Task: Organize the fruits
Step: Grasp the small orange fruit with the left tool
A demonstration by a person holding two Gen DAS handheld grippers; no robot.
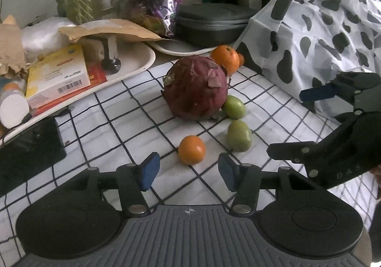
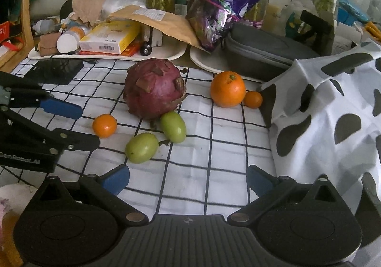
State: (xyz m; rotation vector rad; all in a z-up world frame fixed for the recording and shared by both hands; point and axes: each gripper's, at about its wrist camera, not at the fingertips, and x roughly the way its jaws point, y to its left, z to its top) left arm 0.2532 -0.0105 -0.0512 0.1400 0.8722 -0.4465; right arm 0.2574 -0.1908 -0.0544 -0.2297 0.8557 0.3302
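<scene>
Your left tool (image 1: 187, 172) hangs low over the checked cloth (image 2: 214, 186) on the table, blue pads (image 1: 149, 171) apart with nothing between them; a small orange fruit (image 1: 192, 149) sits just beyond the gap, not touched. Your right tool (image 2: 188, 180) is spread wider, also empty, with bare cloth between its pads. In the right wrist view the left tool shows at the left edge, its fingers pointing right toward the same small orange fruit (image 2: 104, 125). The dragon fruit (image 2: 154, 88) sits mid-cloth, roundish, no clear long axis; its scaly end faces up and toward the far side. Two green oval fruits lie just near of it: one (image 2: 173, 126) touches the dragon fruit's near right side, long axis running from far left to near right; the other (image 2: 142, 147) lies nearer and to the left, long axis tilted from near left up to far right; whether the two touch each other is unclear. A large orange (image 2: 227, 88) stands well right of the dragon fruit, stem end up, with a tiny orange fruit (image 2: 253, 99) touching or just beside its right side. A cow-spotted bag (image 2: 333, 109) rises at the right. Cluttered trays (image 2: 166, 53), a purple packet (image 2: 228, 2) and a grey case (image 2: 262, 50) line the far edge.
</scene>
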